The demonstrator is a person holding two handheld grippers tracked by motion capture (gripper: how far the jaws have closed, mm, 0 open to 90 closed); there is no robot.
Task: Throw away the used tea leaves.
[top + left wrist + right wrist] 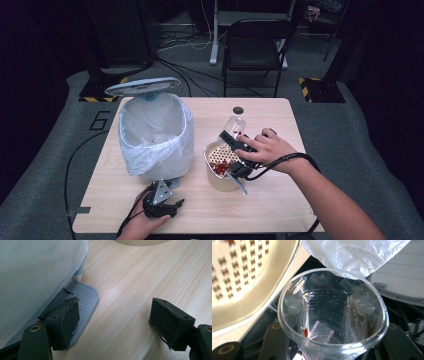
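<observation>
A clear plastic cup [235,125] hangs tilted over a beige strainer bowl [220,182] that holds red bits [220,166]. My right gripper [231,143] is shut on the cup. In the right gripper view I look into the cup [332,315], held between the two jaws of the right gripper [332,341]; one red bit [306,332] clings near its bottom, and the strainer [249,277] sits at the upper left. My left gripper [170,197] rests open near the table's front edge by the bin's grey pedal [172,182]. In its own view the left gripper [115,317] holds nothing, and its left jaw lies over the pedal [85,293].
A pedal bin [155,132] lined with a white bag stands at the table's left, lid [142,86] raised. A small black cap [238,110] lies near the table's far edge. A black chair [255,45] and floor cables are behind the table.
</observation>
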